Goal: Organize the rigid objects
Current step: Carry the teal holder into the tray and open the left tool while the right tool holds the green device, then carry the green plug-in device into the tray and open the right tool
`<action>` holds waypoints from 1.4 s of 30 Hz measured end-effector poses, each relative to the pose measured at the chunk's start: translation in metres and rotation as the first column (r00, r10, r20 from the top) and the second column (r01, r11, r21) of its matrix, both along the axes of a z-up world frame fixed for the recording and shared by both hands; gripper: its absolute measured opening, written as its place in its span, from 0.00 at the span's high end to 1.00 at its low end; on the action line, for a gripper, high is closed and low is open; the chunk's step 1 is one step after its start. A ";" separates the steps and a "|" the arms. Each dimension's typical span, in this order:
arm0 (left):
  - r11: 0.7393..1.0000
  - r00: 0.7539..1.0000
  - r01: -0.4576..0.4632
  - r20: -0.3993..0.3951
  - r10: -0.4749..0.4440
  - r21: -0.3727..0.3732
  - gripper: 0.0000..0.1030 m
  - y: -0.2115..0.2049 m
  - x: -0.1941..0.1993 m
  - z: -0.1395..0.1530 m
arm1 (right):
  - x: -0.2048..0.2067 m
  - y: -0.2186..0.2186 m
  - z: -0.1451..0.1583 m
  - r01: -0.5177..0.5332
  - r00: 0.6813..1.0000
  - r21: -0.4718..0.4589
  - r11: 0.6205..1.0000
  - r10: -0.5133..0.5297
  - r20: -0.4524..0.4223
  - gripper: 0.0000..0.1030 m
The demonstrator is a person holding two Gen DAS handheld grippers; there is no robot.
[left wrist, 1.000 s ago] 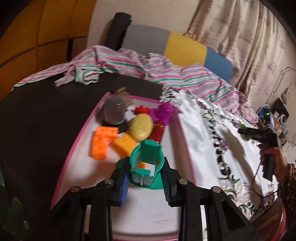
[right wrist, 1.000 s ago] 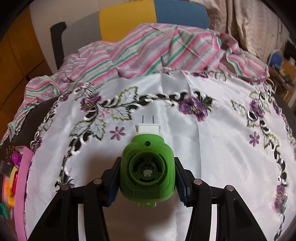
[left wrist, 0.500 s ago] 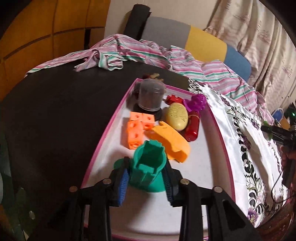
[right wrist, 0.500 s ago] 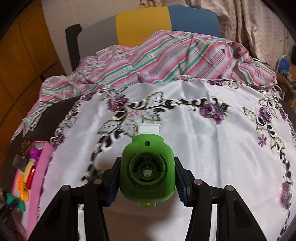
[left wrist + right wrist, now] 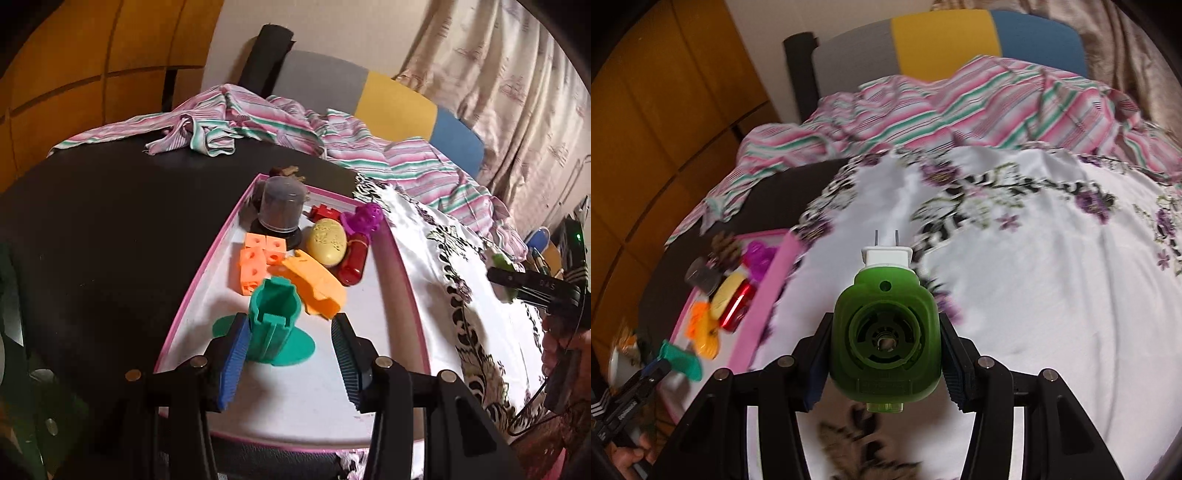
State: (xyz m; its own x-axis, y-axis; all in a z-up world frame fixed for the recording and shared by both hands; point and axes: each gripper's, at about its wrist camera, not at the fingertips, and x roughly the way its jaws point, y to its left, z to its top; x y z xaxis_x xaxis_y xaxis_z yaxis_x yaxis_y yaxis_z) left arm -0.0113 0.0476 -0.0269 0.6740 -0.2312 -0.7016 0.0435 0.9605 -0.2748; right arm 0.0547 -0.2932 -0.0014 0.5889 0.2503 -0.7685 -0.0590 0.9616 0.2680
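Now the left claw (image 5: 288,354) has just been opening, freeing the teal cup (image 5: 275,314) upright in the pink tray (image 5: 406,273), while the right claw (image 5: 884,354) grips the green plug (image 5: 884,332) nearing it.

The left gripper (image 5: 288,354) has just been opening. A green plastic toy cup (image 5: 275,325) stands between its jaws, in the pink-edged white tray (image 5: 402,266).
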 end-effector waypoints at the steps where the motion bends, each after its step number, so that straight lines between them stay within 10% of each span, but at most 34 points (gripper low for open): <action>1: 1.000 1.000 0.002 0.003 -0.002 0.000 0.56 0.000 -0.002 0.000 | -0.002 0.007 0.000 -0.011 1.000 0.000 1.000 0.011 -0.002 0.49; 19: 0.999 0.999 0.034 -0.006 -0.034 -0.020 0.55 0.013 -0.020 0.006 | -0.045 0.146 0.002 -0.286 0.958 0.035 0.958 0.286 -0.007 0.49; 42: 0.978 0.995 -0.098 0.005 0.099 0.187 0.55 0.023 -0.037 0.022 | -0.049 0.203 -0.019 -0.334 0.938 0.062 0.941 0.338 -0.082 0.49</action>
